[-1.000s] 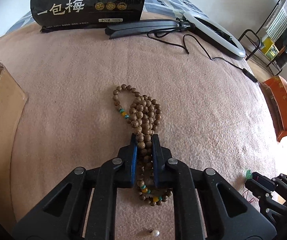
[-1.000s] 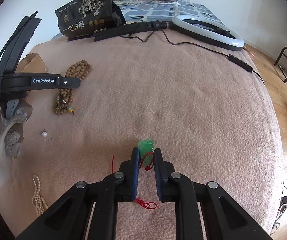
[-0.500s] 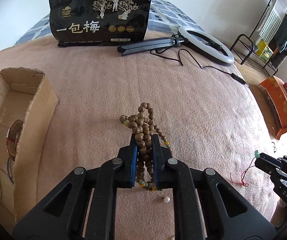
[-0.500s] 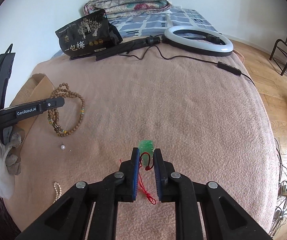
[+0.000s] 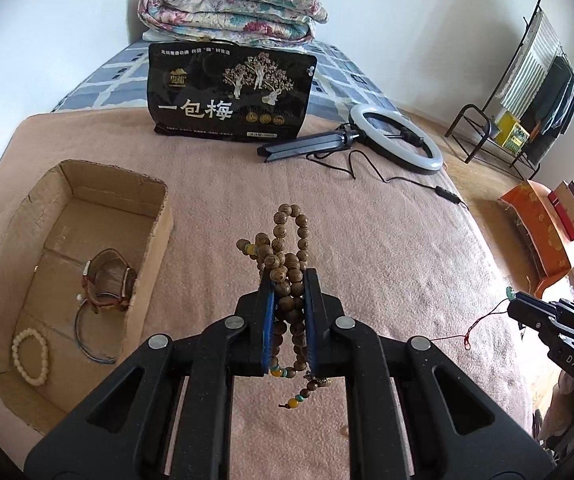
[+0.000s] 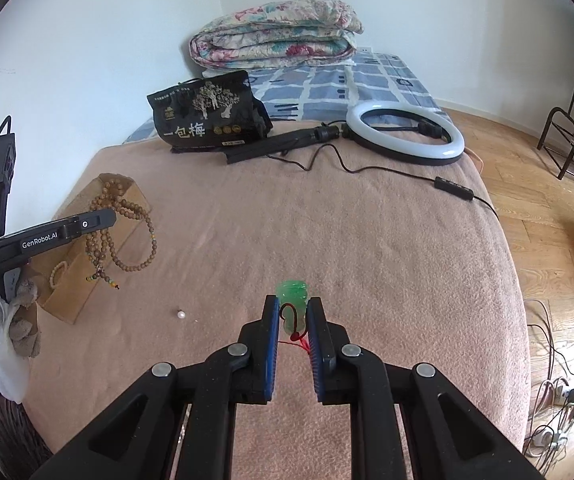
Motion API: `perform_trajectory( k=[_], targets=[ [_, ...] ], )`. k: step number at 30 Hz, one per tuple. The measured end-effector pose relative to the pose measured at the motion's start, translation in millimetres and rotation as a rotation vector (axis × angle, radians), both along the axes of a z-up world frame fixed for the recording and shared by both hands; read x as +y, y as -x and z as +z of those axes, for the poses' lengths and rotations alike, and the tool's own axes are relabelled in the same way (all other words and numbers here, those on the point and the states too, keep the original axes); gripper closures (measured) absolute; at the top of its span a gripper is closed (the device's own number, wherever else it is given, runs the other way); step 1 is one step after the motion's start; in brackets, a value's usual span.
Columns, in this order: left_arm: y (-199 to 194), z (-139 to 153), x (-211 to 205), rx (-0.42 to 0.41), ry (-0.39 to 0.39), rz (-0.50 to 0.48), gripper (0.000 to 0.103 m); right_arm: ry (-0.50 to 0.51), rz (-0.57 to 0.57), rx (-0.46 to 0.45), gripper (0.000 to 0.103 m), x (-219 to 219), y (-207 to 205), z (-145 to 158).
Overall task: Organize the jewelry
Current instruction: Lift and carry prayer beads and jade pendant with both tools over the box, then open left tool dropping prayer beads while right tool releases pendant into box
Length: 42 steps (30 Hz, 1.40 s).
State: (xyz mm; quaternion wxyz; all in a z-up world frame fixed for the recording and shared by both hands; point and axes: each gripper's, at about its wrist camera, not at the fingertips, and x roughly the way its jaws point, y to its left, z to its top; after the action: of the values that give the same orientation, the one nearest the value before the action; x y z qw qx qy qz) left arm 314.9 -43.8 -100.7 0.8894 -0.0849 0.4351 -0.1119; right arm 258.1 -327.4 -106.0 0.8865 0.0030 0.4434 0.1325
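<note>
My left gripper [image 5: 289, 280] is shut on a wooden bead necklace [image 5: 283, 248] and holds it lifted above the pink blanket; its loops dangle in the right wrist view [image 6: 123, 236]. A cardboard box [image 5: 155, 232] lies to the left and holds a leather watch [image 5: 107, 280], a white bead bracelet [image 5: 31, 352] and a thin bangle. My right gripper [image 6: 292, 308] is shut on a green pendant [image 6: 292, 292] with a red cord [image 5: 483, 320], lifted off the blanket. A loose pearl [image 6: 181, 313] lies on the blanket.
A black snack bag [image 5: 231, 96], a ring light [image 5: 397, 136] with tripod and cable, and a folded quilt [image 5: 231, 8] lie at the far end of the bed. An orange box [image 5: 543, 232] stands on the floor at right.
Both grippers have risen from the blanket with their loads. The necklace now hangs free of the blanket, and the box interior has come fully into the left view.
</note>
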Motion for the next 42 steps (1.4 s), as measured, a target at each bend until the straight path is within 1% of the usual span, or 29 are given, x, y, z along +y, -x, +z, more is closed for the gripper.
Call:
perform_trajectory(
  k=[7, 12, 17, 24, 32, 37, 42],
  targets=[
    [21, 29, 37, -0.070, 0.019, 0.036, 0.092, -0.013, 0.048, -0.052, 0.091, 36, 6, 31],
    [35, 45, 68, -0.116, 0.001, 0.072, 0.092, -0.018, 0.094, -0.073, 0.091, 68, 7, 47],
    [46, 51, 102, -0.142, -0.027, 0.114, 0.092, -0.021, 0.141, -0.087, 0.091, 104, 1, 57],
    [57, 50, 149, -0.167, -0.071, 0.172, 0.092, -0.033, 0.214, -0.096, 0.091, 159, -3, 66],
    [62, 38, 196, -0.153, -0.054, 0.234, 0.092, -0.047, 0.297, -0.096, 0.091, 224, -6, 69],
    [64, 30, 212, -0.140, -0.059, 0.246, 0.092, -0.066, 0.334, -0.085, 0.091, 259, -7, 63],
    [62, 22, 219, -0.123, -0.046, 0.245, 0.092, -0.076, 0.356, -0.065, 0.091, 286, -12, 50]
  ],
)
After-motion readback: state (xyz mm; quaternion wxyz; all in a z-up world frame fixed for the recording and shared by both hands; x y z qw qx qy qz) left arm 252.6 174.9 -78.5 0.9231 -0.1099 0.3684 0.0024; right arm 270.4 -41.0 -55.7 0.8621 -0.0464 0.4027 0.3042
